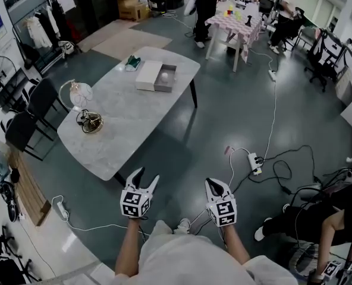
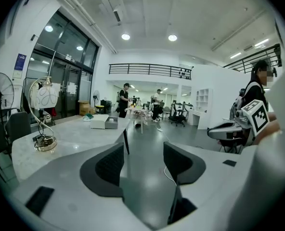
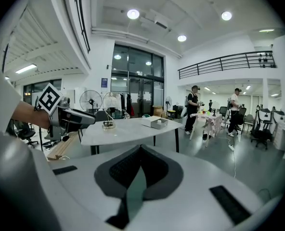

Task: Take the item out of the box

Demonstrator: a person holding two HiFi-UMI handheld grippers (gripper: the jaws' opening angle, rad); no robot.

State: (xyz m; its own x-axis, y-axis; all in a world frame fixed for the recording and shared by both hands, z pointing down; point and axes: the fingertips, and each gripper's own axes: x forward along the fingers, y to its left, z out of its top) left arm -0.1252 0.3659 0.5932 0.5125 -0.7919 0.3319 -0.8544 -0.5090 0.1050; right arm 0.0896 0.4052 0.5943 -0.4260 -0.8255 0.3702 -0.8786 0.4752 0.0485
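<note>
A white box [image 1: 166, 78] lies open at the far end of the grey marble table [image 1: 122, 135], with its lid [image 1: 147, 75] beside it. Inside the box sits a small white item [image 1: 164, 75]. Both grippers hang over the floor, well short of the table's near corner. My left gripper [image 1: 147, 174] is open with nothing between its jaws; in the left gripper view [image 2: 143, 160] the box [image 2: 105, 122] shows far ahead. My right gripper [image 1: 215, 183] is shut and empty, its tips meeting in the right gripper view [image 3: 138, 153], where the box [image 3: 157, 122] is also distant.
A globe lamp [image 1: 81, 94] with a gold base [image 1: 90, 122] stands on the table's left side, a green thing [image 1: 132, 61] behind the box. Black chairs [image 1: 27, 114] flank the left. Cables and a power strip [image 1: 254, 162] cross the floor; a person [image 1: 319, 218] sits at right.
</note>
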